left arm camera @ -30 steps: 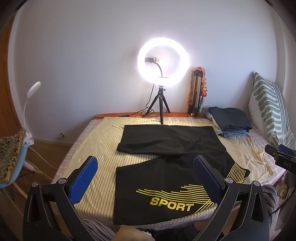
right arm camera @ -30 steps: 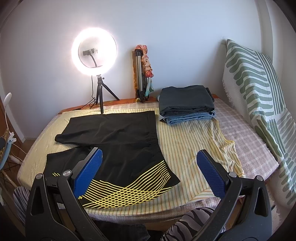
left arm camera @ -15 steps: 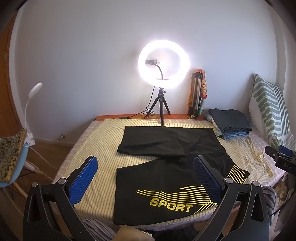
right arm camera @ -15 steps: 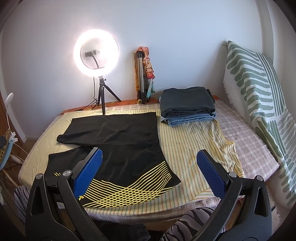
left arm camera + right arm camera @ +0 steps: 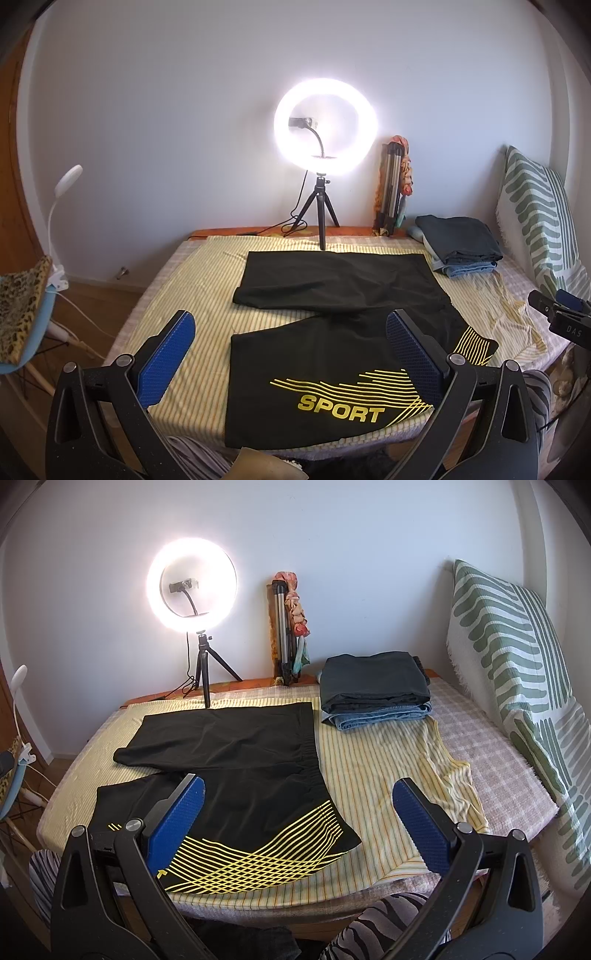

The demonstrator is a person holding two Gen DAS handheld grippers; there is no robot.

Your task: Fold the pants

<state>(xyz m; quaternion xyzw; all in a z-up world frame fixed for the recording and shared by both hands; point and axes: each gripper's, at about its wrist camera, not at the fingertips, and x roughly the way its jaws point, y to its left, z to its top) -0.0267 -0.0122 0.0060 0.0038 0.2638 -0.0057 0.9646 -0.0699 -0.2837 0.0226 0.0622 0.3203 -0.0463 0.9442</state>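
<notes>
1. Left gripper [image 5: 290, 343] and right gripper [image 5: 297, 801]: jaws spread wide, holding nothing, barely drifted in the last second.
2. Black pants [image 5: 332, 332] lie flat just ahead, untouched.
3. Beyond: ring light [image 5: 325, 122]. Folding not begun.

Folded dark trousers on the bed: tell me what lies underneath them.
The folded dark trousers sit on a folded pair of blue jeans, whose edge sticks out below. That stack rests on the pink checked cover. Anything between the layers is hidden.
</notes>
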